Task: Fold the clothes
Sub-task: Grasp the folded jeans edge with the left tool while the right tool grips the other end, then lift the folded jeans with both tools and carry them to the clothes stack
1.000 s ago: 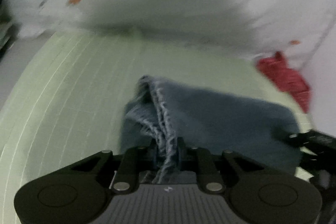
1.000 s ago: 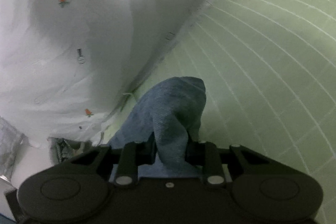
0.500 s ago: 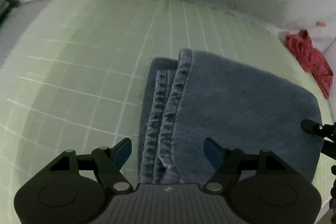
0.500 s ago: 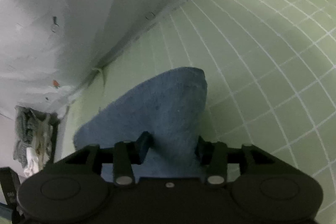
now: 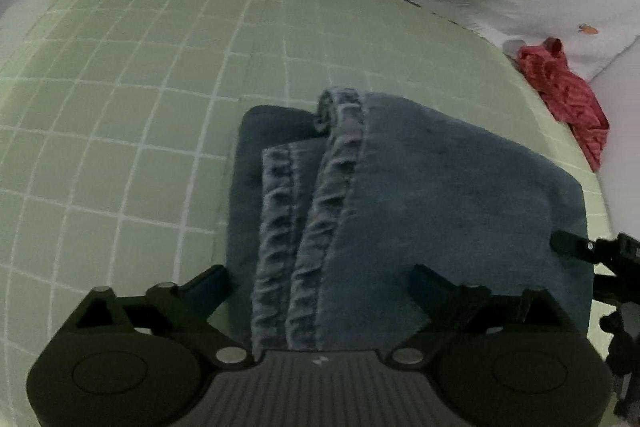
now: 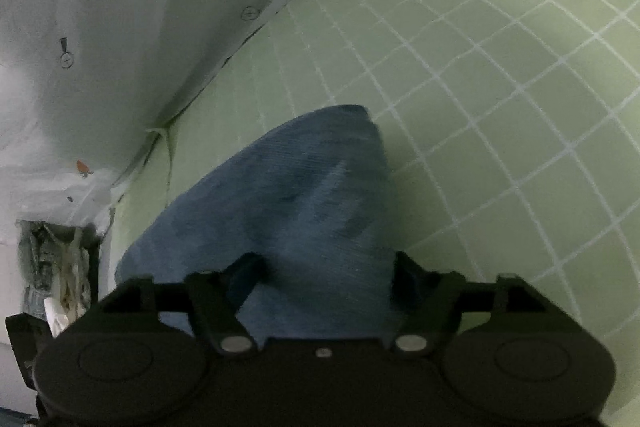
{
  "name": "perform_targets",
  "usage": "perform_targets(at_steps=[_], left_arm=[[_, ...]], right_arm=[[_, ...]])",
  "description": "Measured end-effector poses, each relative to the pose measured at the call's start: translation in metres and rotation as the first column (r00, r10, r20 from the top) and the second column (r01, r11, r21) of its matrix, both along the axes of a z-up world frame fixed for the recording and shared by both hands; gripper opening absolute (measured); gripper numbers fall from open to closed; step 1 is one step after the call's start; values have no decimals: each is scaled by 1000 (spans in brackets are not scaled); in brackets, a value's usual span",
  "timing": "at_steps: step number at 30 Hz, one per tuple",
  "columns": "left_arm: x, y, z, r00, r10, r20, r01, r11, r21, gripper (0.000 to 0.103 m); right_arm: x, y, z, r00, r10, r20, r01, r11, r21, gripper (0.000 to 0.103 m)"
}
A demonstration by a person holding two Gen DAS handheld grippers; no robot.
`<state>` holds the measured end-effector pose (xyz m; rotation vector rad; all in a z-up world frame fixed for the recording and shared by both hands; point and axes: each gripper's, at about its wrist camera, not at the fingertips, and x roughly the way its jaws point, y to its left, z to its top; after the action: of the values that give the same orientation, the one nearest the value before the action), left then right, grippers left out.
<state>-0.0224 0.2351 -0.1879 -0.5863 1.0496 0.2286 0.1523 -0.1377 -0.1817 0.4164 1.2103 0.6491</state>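
Item: folded denim garment, blue, probably jeans or shorts judging by the puckered stitched hems. Location: lying flat on a pale green sheet with a white grid, which looks to be a bed or padded surface rather than a bench; cannot tell which.

Condition: folded into a compact, roughly rectangular stack of several layers. Two hem edges lie side by side on the stack's left portion, with a darker under-layer showing just beyond them.

Orientation: in the left wrist view the hems run away from the camera, so the long axis appears to lie along that gripper's line of sight. In the right wrist view the stack tapers to a rounded corner pointing away.

Left hand-held gripper: jaws spread wide, one finger on each side of the hems, gripping nothing.

Right hand-held gripper: jaws likewise apart over the near edge of the denim, holding nothing. Its tip also shows at the stack's right edge in the left view.

Judgement: both are placed at opposite ends of one edge, as suits laying a fold down evenly; this fold looks set.

Nearby: red garment, well apart; white carrot-print fabric bordering the sheet.
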Motion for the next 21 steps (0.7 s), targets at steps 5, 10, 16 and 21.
perform_targets(at_steps=[5, 10, 16, 21], left_arm=[[5, -13, 0, 999, -1, 50, 6, 995, -100, 84], [3, -27, 3, 997, 66, 33, -65, 997, -46, 43], [-14, -47, 31, 990, 91, 106, -90, 996, -12, 33], [-23, -65, 59, 979, 117, 165, -120, 993, 12, 32]], right_arm=[[-3, 40, 5, 982, 163, 93, -154, 984, -91, 103], [-14, 49, 11, 985, 134, 111, -125, 988, -87, 70], [-26, 25, 32, 996, 42, 83, -46, 998, 40, 34], [-35, 18, 55, 993, 61, 100, -73, 990, 121, 34]])
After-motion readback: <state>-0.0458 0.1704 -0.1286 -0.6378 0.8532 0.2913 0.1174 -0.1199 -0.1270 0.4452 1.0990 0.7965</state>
